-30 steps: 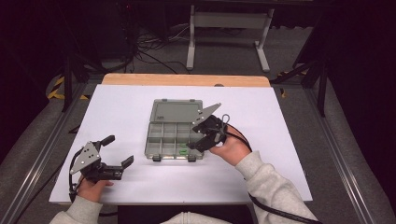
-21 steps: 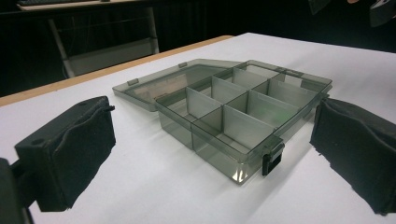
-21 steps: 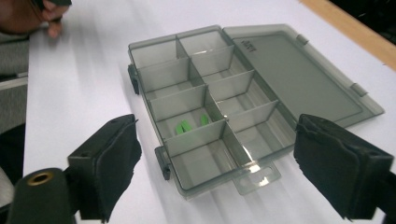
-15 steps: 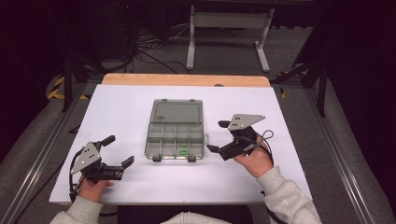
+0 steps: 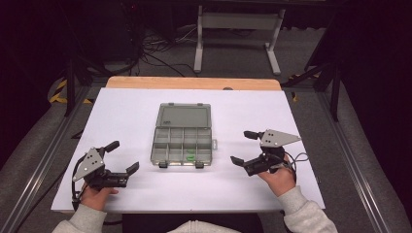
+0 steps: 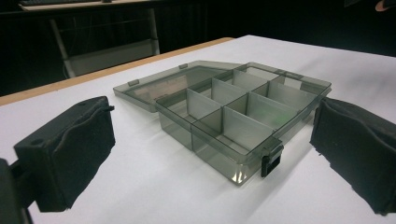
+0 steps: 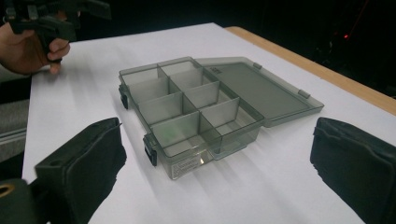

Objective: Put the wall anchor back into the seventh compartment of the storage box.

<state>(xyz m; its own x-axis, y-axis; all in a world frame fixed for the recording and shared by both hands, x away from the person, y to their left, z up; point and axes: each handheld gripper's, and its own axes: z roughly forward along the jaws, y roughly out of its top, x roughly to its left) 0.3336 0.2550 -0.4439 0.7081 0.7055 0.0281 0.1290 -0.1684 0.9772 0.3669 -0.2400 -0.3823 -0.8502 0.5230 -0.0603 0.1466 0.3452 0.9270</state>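
Observation:
A grey see-through compartment box (image 5: pixel 183 141) lies mid-table with its lid (image 5: pixel 184 116) folded flat behind it. A small green piece (image 5: pixel 190 157) sits in a front compartment; its glow shows through the wall (image 7: pixel 180 128). My left gripper (image 5: pixel 122 156) rests open at the front left, well clear of the box, with the box (image 6: pixel 224 116) ahead between its pads (image 6: pixel 70 149). My right gripper (image 5: pixel 243 147) is open to the right of the box. Its jaws have just been opening, and nothing is between its pads (image 7: pixel 84 168).
The white table top (image 5: pixel 301 111) ends in a wooden strip (image 5: pixel 194 83) at the far edge. Metal rails (image 5: pixel 350 160) run along both sides. A stand's legs (image 5: pixel 233 34) and cables lie on the floor beyond. The other hand with its gripper (image 7: pixel 42 28) shows far left.
My right gripper has drawn away from the box's front right corner, moving right and slightly toward me, and its jaws have spread wider. The left gripper and the box have stayed put.

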